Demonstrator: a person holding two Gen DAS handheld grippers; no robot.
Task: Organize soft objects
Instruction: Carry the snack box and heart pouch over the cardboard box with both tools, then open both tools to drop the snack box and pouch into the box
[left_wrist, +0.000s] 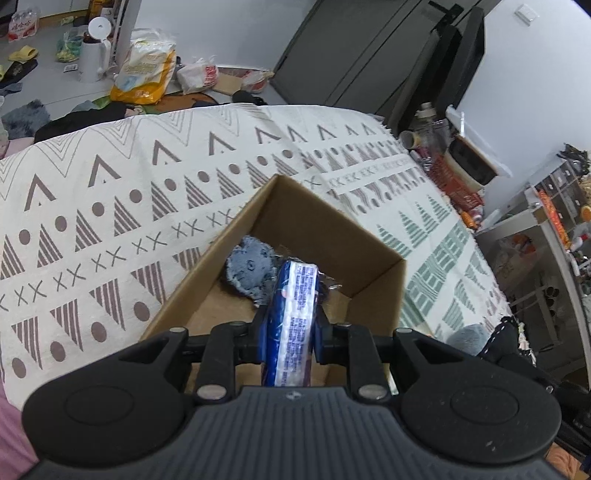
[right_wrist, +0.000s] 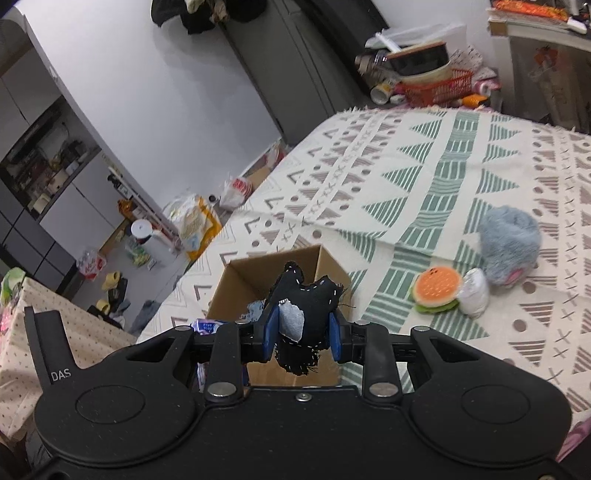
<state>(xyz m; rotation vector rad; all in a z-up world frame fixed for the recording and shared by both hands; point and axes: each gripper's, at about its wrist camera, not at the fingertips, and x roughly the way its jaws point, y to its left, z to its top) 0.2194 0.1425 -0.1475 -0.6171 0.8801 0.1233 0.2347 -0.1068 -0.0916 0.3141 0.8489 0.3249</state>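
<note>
In the left wrist view your left gripper is clamped on a blue-and-white packet hanging over the open cardboard box, where a grey-blue fuzzy toy already lies; let go too near the wall and the packet could catch the rim and tip out onto the patterned cloth. In the right wrist view your right gripper pinches a black stitched toy above that box, so both tools crowding one opening could collide, while the burger toy, white pouch and grey plush wait on the cloth.
</note>
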